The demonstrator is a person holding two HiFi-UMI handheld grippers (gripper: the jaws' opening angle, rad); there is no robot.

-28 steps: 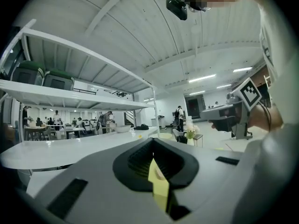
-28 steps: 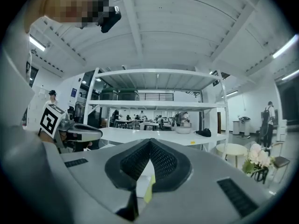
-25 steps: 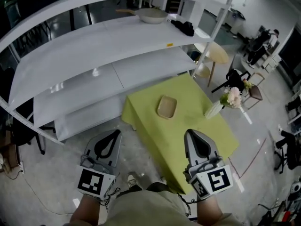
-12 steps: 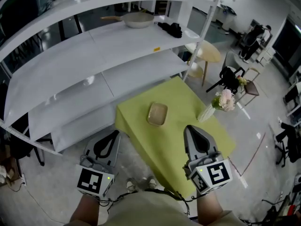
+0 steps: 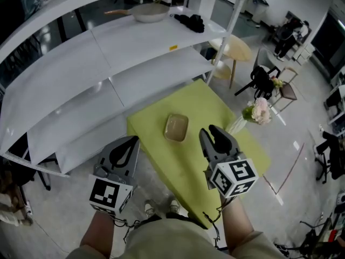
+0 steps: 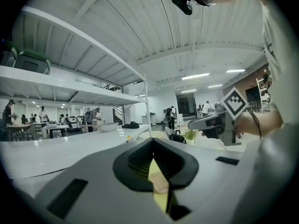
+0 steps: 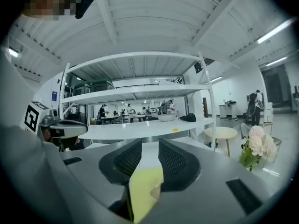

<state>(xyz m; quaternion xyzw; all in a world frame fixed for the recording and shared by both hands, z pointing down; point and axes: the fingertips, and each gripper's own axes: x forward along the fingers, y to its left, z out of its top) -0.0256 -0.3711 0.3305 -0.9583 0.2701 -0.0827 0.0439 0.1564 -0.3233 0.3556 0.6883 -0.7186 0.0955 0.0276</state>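
Note:
My left gripper (image 5: 131, 141) hangs shut and empty above the floor, just left of a yellow-green table (image 5: 215, 104). In the left gripper view its jaws (image 6: 153, 146) meet at a point. My right gripper (image 5: 212, 130) is over the table's near half, with its jaws standing a little apart and nothing between them; the right gripper view (image 7: 150, 143) shows the gap. A small beige square plate (image 5: 176, 127) lies on the table just left of the right gripper's tips. A vase of pink flowers (image 5: 253, 114) stands to the right.
A long white shelf rack (image 5: 108, 63) runs behind the table, bearing a pale pan (image 5: 145, 12) and a black bundle (image 5: 191, 21). A round wooden table (image 5: 234, 47) and a chair (image 5: 269, 85) stand at the right. People stand far off.
The right gripper's jaws have parted from shut to slightly open, and it has swung left over the table toward the plate. The left gripper stays shut.

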